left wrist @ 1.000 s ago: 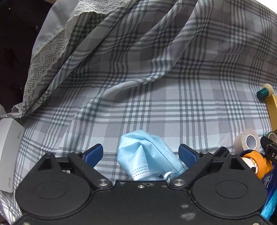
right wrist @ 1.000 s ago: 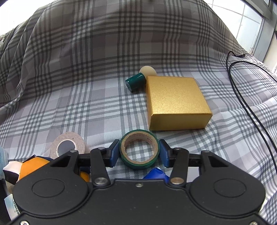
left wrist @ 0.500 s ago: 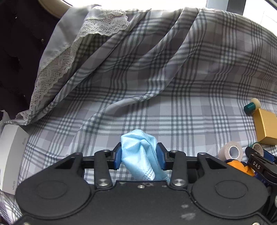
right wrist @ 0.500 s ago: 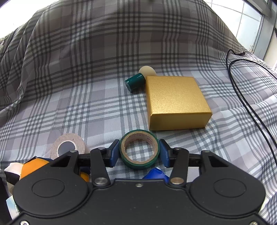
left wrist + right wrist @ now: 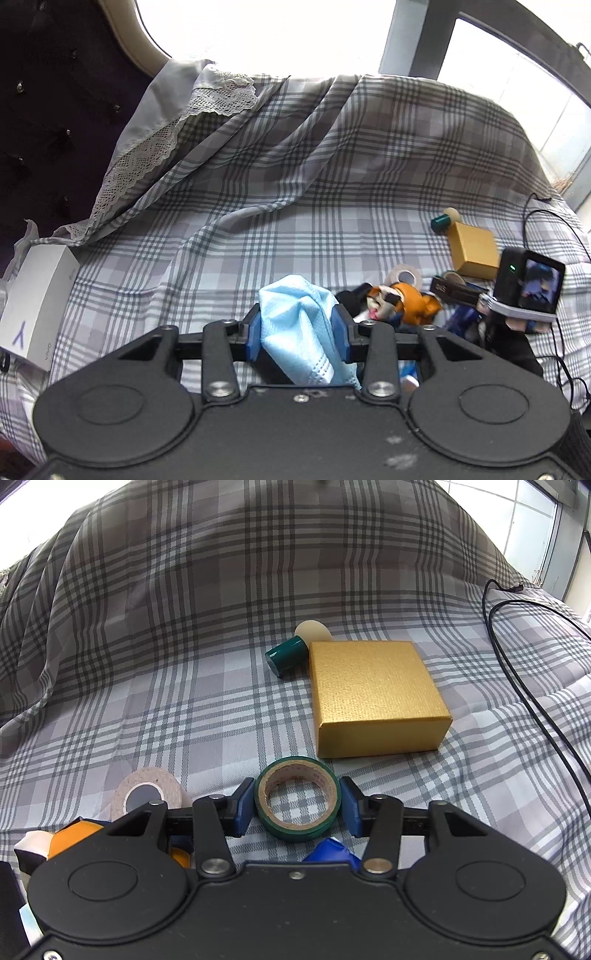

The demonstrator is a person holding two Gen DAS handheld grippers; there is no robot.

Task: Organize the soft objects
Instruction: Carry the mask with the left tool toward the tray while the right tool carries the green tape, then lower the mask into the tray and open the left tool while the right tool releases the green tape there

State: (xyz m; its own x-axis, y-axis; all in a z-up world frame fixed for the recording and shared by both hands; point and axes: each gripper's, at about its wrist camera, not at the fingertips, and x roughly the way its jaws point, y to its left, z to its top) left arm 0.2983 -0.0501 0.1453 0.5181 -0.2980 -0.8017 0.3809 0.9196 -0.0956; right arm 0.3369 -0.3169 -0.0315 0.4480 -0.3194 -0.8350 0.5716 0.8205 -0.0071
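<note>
Since a second ago our left gripper (image 5: 298, 329) has gone from standing wide around the crumpled pale-blue paper face mask (image 5: 301, 325) to pinching it between its blue pads, and the wider spread of bed in the left wrist view tells us the mask is now lifted clear of the grey-and-white plaid bedsheet (image 5: 280, 206); our right gripper (image 5: 298, 809) has not shifted, its jaws partly apart around the dark green roll of tape (image 5: 298, 800), whose sides look to touch both pads, though we cannot tell whether it is truly gripped or merely resting on the cloth. We judge the step in hand to be carrying the mask off to wherever the soft things are gathered, perhaps beside the orange-and-white plush toy (image 5: 402, 301) that lies just right of it. Next we need to choose that spot, keep the light squeeze so the thin mask does not slip, and lower before we let go
</note>
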